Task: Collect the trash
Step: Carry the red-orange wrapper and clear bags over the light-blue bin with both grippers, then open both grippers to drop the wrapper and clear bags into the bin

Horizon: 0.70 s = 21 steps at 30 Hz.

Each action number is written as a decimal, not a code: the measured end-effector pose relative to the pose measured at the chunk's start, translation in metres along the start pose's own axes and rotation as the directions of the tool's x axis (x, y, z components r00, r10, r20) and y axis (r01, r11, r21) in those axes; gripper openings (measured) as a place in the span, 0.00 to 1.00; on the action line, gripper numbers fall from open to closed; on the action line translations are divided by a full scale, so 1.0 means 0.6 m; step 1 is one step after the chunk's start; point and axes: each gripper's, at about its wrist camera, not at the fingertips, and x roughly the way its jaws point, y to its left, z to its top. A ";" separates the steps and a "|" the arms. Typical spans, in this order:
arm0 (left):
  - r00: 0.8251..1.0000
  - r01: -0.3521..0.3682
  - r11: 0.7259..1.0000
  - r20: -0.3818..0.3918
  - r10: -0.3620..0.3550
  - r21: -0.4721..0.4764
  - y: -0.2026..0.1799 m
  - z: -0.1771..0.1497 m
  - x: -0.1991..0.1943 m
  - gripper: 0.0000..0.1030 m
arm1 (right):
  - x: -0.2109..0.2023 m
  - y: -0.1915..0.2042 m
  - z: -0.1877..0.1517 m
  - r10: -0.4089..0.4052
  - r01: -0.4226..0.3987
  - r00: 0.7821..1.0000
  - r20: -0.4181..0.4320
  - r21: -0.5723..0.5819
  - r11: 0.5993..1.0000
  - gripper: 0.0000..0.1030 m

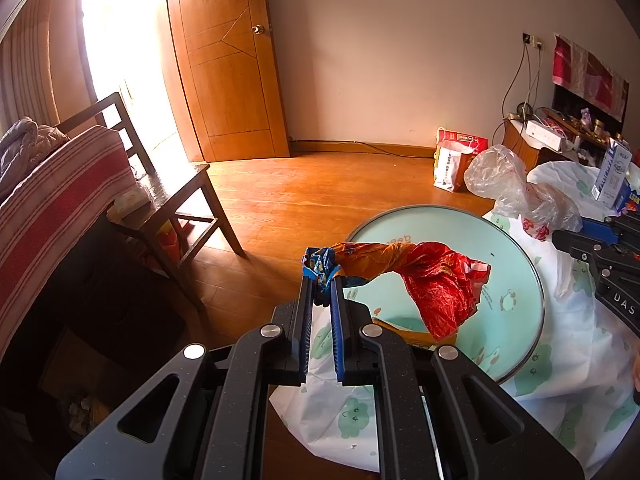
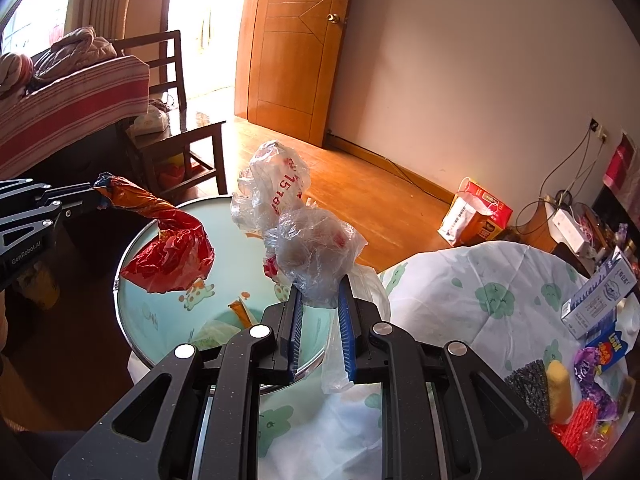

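Below both sets of fingers stands the pale green bin (image 2: 132,280), mouth open. Left gripper (image 1: 322,280) tilts downward, fingers clenched on a red-and-orange wrapper (image 1: 432,280) that droops over the bin. Right gripper (image 2: 320,300) tilts likewise, fingers pinching a clear plastic bag (image 2: 308,256) bunched above their tips.

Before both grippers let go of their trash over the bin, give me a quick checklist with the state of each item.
1. Left gripper shut on the red wrapper: ok.
2. Right gripper shut on the clear plastic bag: ok.
3. Red wrapper hanging over the bin opening: ok.
4. Clear plastic bag over the opening: cannot tell; it sits near the bin's rim beside the tablecloth.
5. Room in the bin: ok; only a few scraps show at the bottom.
6. The two grippers apart from each other: ok.
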 end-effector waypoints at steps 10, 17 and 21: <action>1.000 0.022 1.000 0.004 -0.022 0.012 -0.011 0.001 -0.002 0.09 | 0.003 0.002 0.000 0.002 -0.002 1.000 0.001 -0.003 1.000 0.17; 0.999 0.040 0.999 0.016 -0.040 0.013 -0.023 -0.002 -0.004 0.42 | 0.010 -0.003 -0.005 0.014 -0.015 1.000 0.008 0.017 1.000 0.38; 0.999 0.034 0.999 0.020 -0.034 0.011 -0.027 -0.003 -0.005 0.57 | 0.005 -0.005 -0.009 0.010 -0.010 1.000 0.006 0.028 1.000 0.43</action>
